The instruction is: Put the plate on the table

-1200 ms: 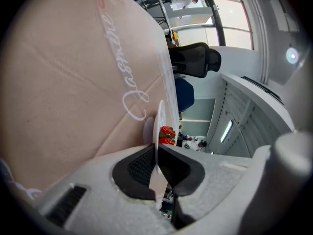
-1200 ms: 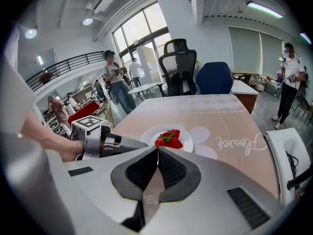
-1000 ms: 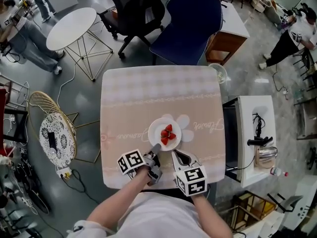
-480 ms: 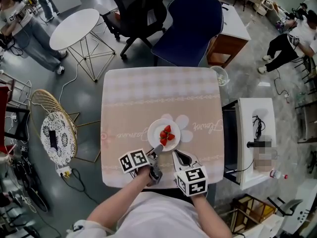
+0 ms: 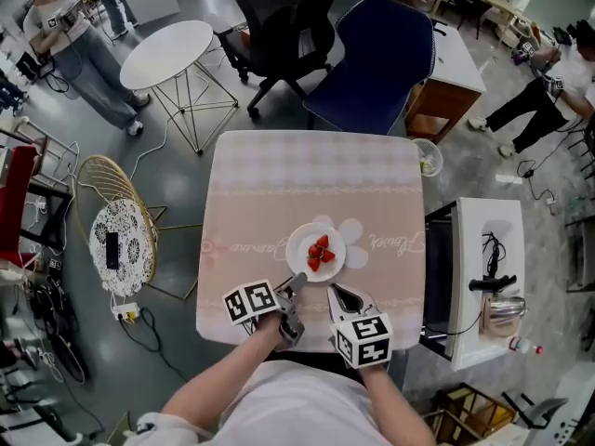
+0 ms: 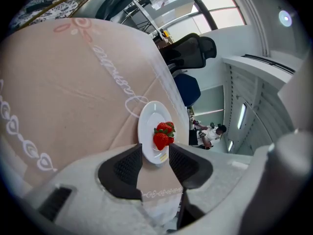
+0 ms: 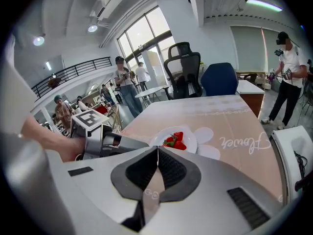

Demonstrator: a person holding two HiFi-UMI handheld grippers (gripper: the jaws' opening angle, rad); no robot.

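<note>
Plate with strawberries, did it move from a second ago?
No. The plate sits in the same spot beside the white flower print on the tablecloth; only the camera shifted.

Left gripper view: near rim of plate (image 6: 149,126) dips behind left tongs (image 6: 155,151); can't tell if pads touch it. Head view: tabletop (image 5: 279,184) near edge hidden under left tongs, right tongs (image 5: 337,291) & arms; strawberries (image 5: 319,253) too small to count. Person (image 5: 74,35) top left cut by frame edge.
</note>
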